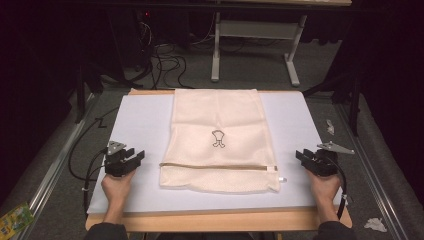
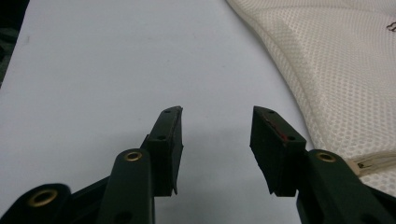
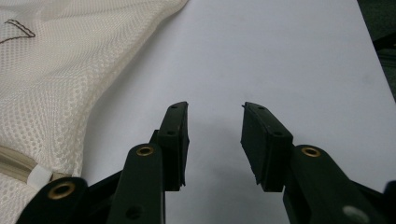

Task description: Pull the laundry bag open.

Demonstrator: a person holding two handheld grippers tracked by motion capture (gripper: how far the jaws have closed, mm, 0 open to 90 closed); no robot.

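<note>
A: Start nearest the person. What are the grippers doing?

B: The left gripper sits on the white mat at the near left, held by the left hand. In the left gripper view its jaws stand well apart with bare mat between them, gripping nothing.

A: And the other?

B: The same. The right gripper, in the right hand, rests at the near right of the mat. In the right gripper view its jaws are spread wide and hold nothing.

A: What lies between them?

B: A cream mesh laundry bag, flat on the mat and running from near the front edge to the far edge. Each gripper is near a side of it but apart from it. A zipper crosses its near end, with the white pull at the right corner, close to the right gripper. A small dark emblem sits mid-bag.

A: Anything in the way?

B: No, only bare mat lies between each gripper and the bag. The mat covers a wooden table.

A: Farther off?

B: Grey carpet, black cables on the floor, and the white legs of another table.
</note>
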